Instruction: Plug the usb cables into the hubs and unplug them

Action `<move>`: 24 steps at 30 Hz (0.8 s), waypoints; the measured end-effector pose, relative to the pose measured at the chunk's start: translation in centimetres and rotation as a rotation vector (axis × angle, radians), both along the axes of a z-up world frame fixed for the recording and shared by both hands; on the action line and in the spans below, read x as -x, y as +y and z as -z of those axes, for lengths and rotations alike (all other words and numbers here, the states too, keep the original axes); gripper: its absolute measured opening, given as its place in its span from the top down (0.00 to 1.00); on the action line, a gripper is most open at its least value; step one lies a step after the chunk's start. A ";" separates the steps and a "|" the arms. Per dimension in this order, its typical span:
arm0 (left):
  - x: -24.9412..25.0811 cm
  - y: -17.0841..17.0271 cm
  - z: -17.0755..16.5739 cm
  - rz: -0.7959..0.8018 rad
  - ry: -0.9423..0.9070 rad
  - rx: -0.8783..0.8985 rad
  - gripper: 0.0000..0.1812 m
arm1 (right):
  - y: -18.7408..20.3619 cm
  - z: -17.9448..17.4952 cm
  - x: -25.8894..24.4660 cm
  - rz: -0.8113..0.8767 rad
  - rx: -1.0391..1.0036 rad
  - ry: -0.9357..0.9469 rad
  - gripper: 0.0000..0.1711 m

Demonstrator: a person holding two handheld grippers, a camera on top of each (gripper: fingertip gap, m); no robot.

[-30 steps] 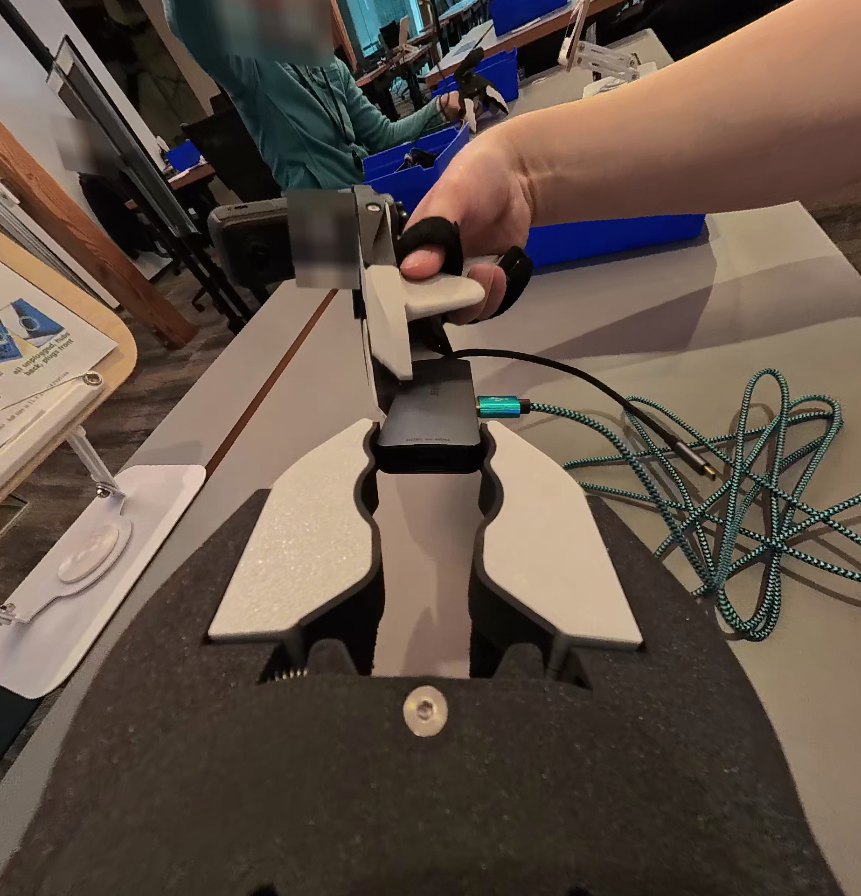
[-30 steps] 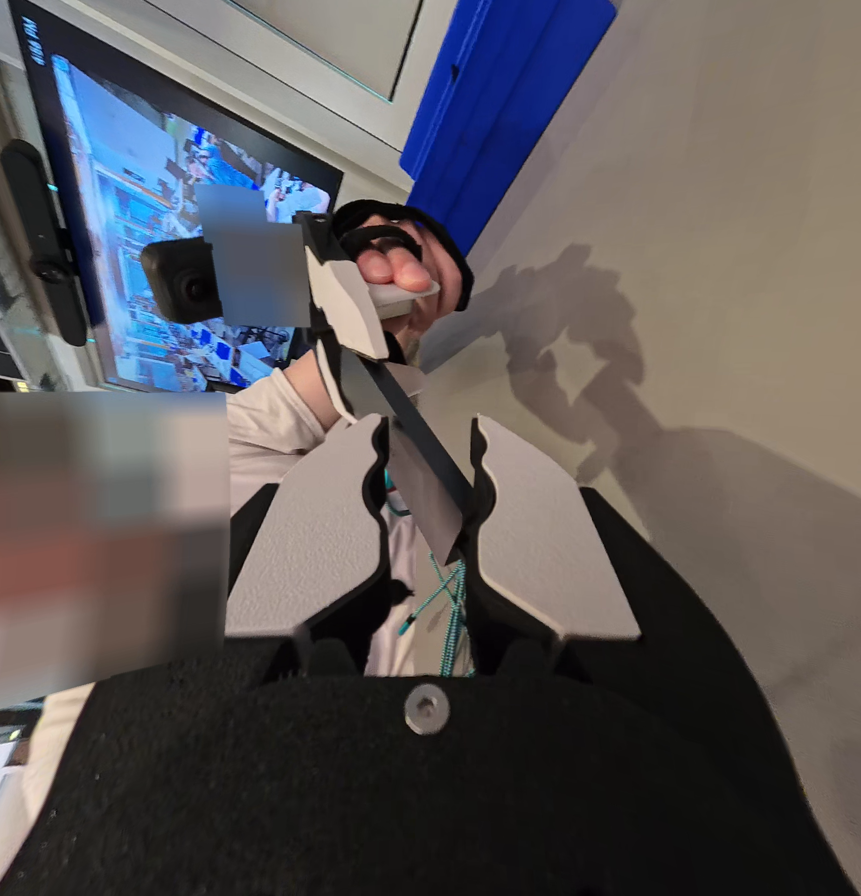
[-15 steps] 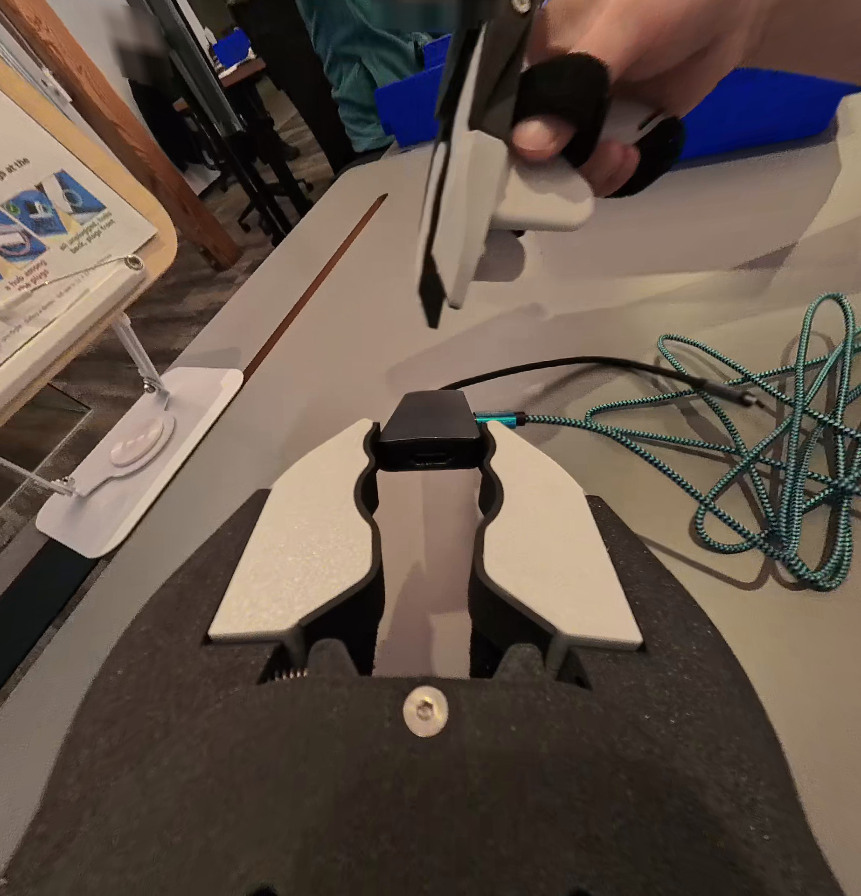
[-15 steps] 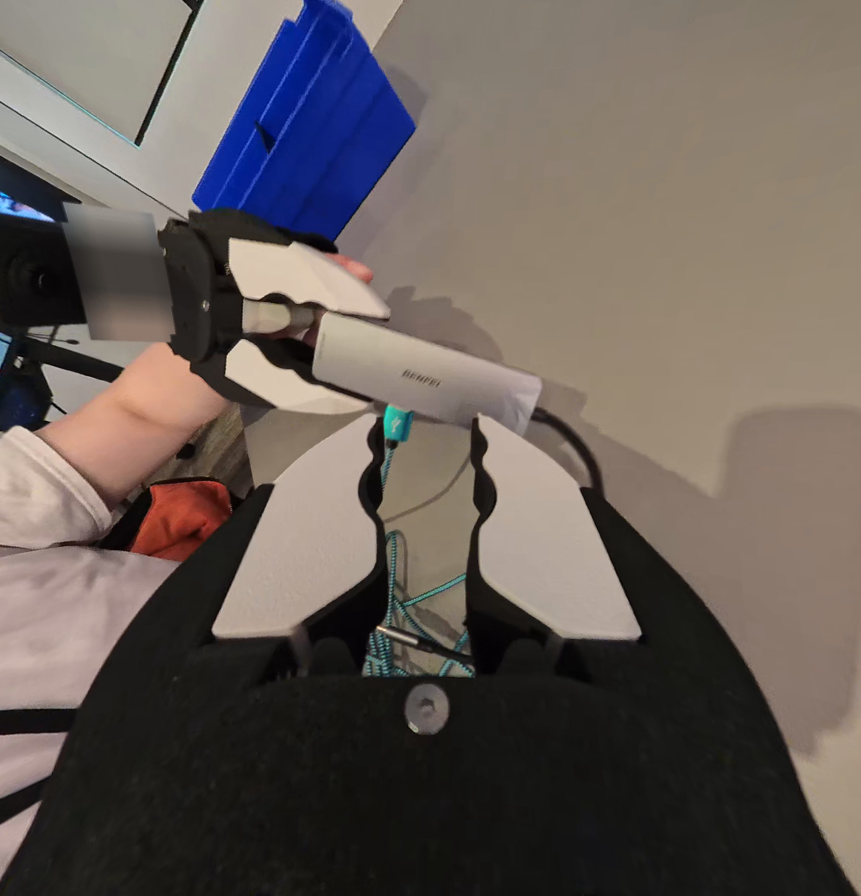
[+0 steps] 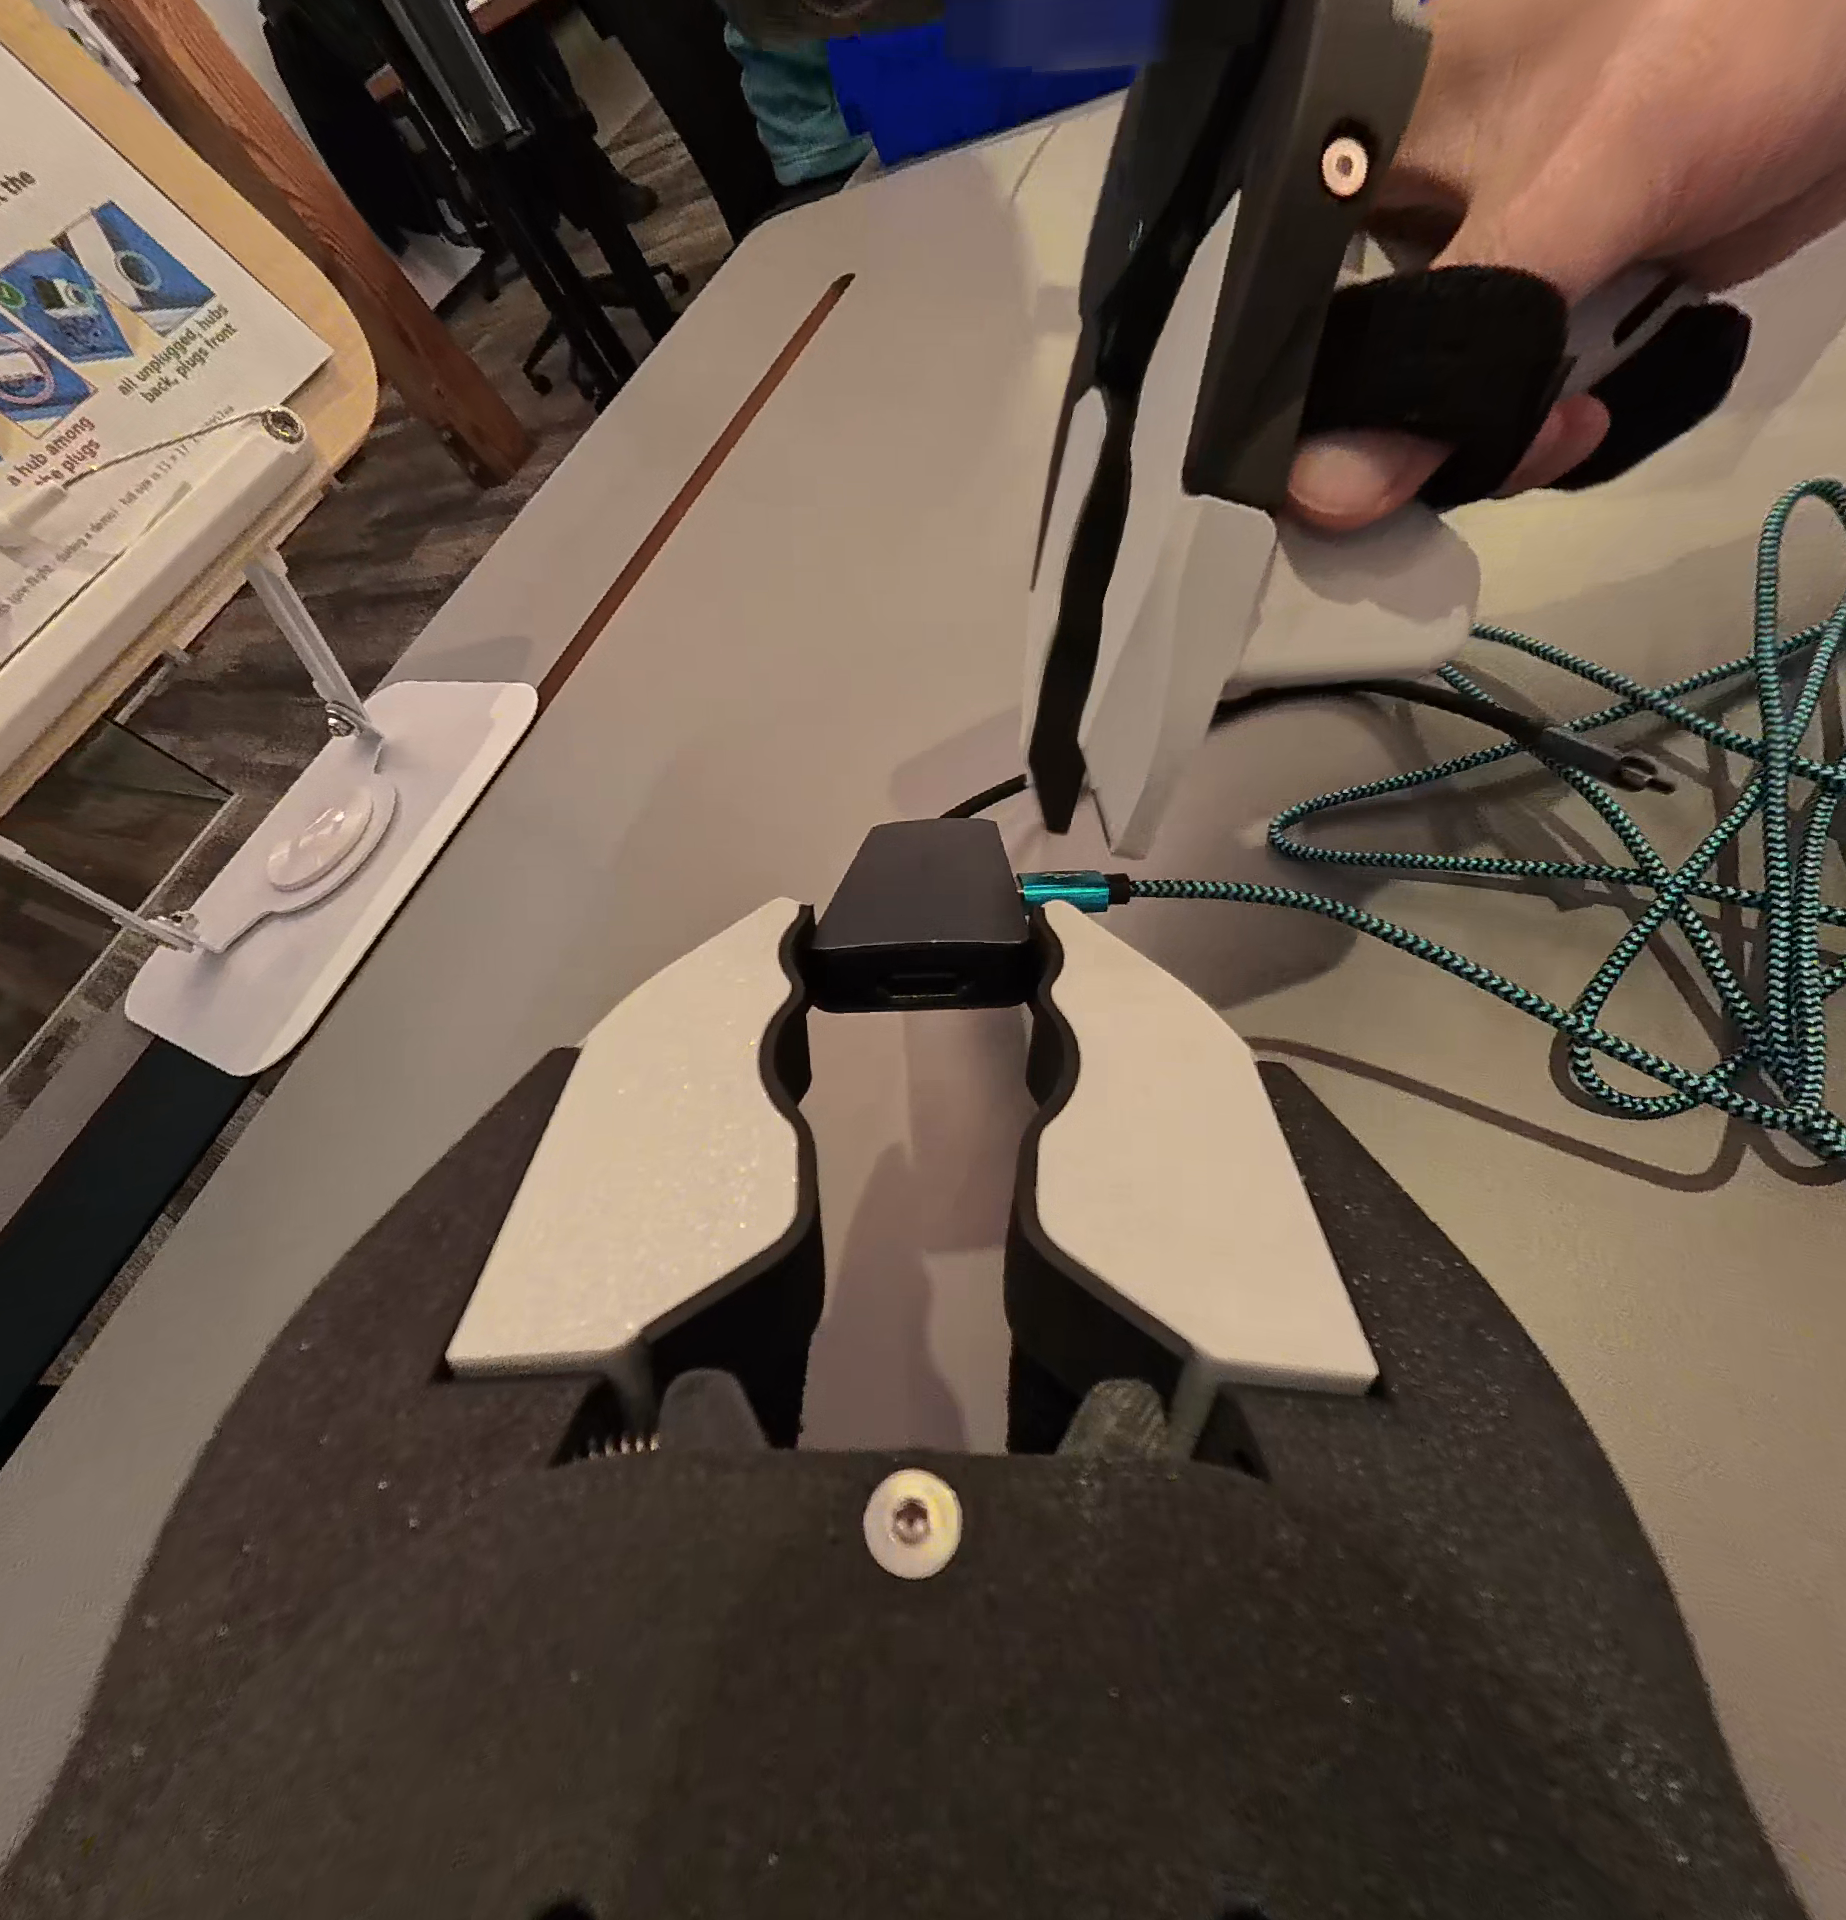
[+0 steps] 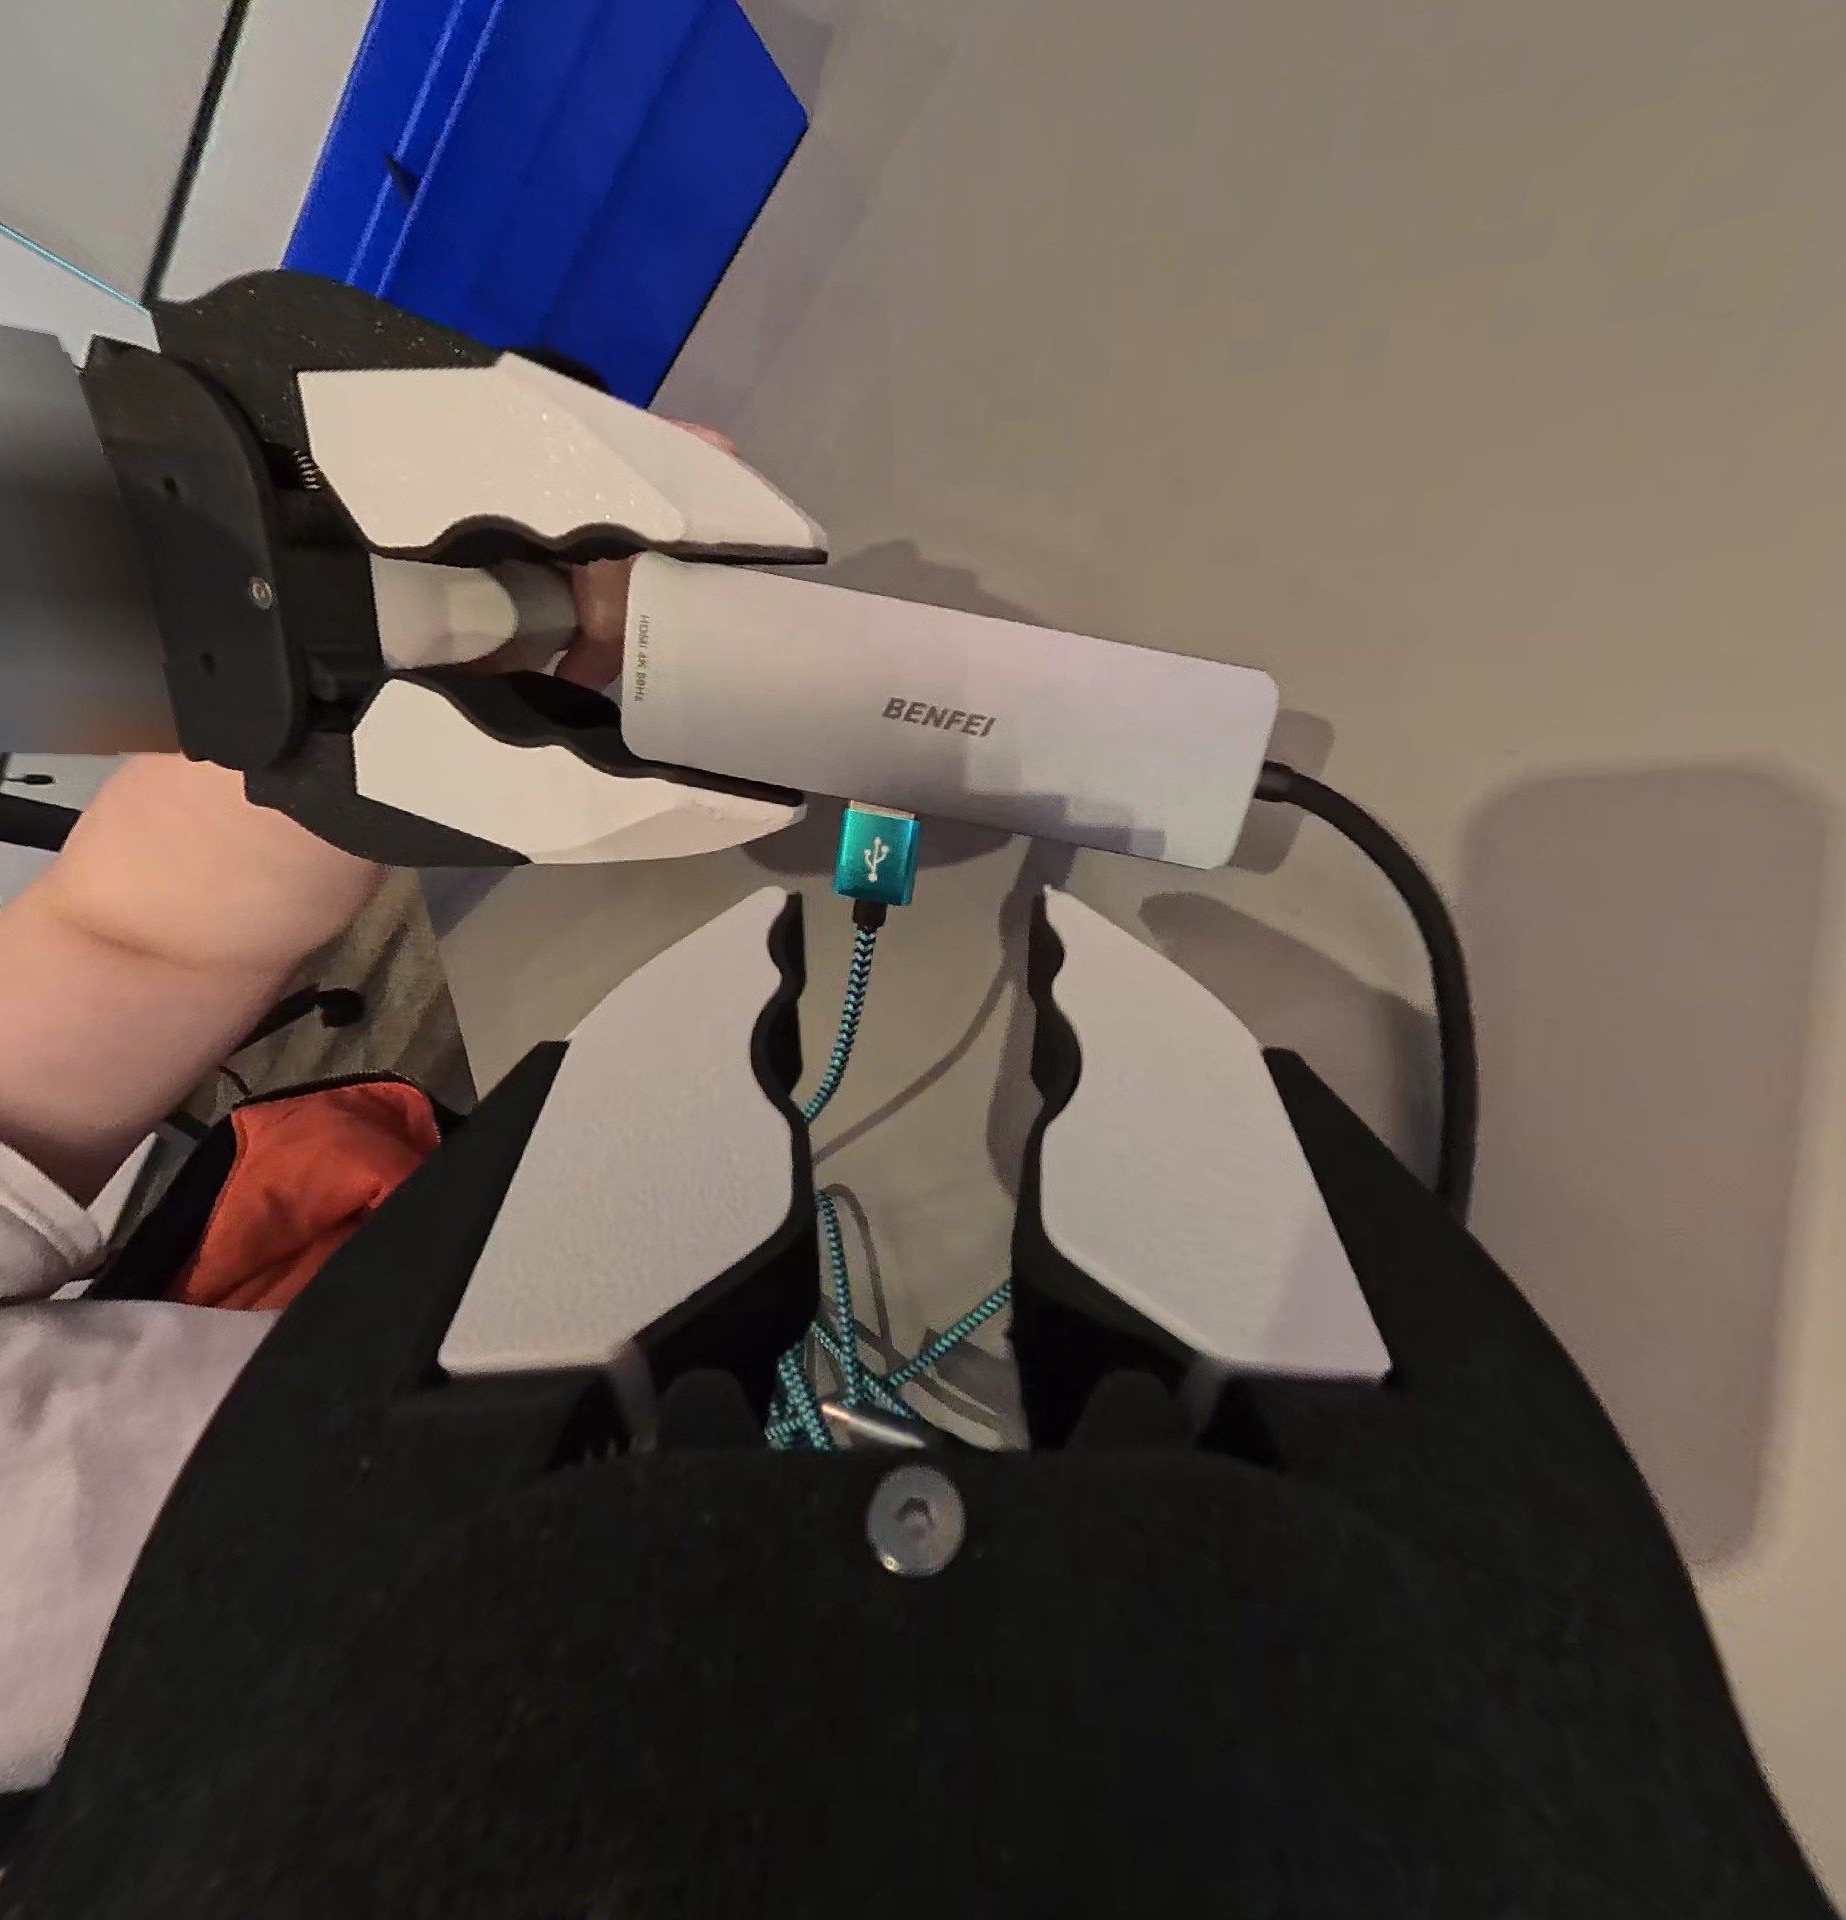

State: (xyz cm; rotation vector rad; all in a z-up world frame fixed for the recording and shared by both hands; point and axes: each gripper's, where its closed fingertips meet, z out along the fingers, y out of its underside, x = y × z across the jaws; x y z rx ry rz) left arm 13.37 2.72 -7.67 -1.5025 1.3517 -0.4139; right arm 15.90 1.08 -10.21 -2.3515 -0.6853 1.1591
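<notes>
Teal braided cable is lying in loose loops on the grey worktop, its teal plug seated in the side of a slim grey hub. Holding that hub by its near end, the left hand-held gripper is gripping it between both fingers, the body lying flat and pointing away along the worktop, likely so the socket side is facing the other tool. From the right wrist view the same grip is showing side-on, with the hub's own black lead curving off its far end. Hovering above and just behind the plug, the right hand-held gripper is standing parted with nothing between its fingers, the plug sitting just ahead of the gap and the braided cable trailing down through it. By the look of things, it is lining up to pinch the plug and pull it free, a move calling for a straight draw while the left tool is bracing the hub. A blue bin is sitting at the worktop's far edge, and an instruction board on a stand is leaning beside it
</notes>
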 end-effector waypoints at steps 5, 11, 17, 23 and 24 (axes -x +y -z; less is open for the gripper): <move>-0.1 0.1 0.1 -0.008 0.001 -0.003 0.79 | 0.1 0.8 0.8 0.005 -0.011 -0.040 0.76; -0.2 -0.1 -1.1 -0.007 -0.012 -0.058 0.79 | 0.0 0.4 1.9 0.004 -0.037 -0.019 0.77; -0.1 -0.8 -2.8 -0.003 -0.012 -0.139 0.79 | 0.0 -1.4 1.8 0.044 -0.196 -0.019 0.78; -0.2 -1.1 -4.1 -0.006 -0.024 -0.186 0.79 | 0.4 -2.8 1.9 0.076 -0.252 0.071 0.79; -0.2 -1.1 -4.2 -0.008 -0.022 -0.192 0.79 | 0.4 -3.0 2.0 0.073 -0.258 0.090 0.81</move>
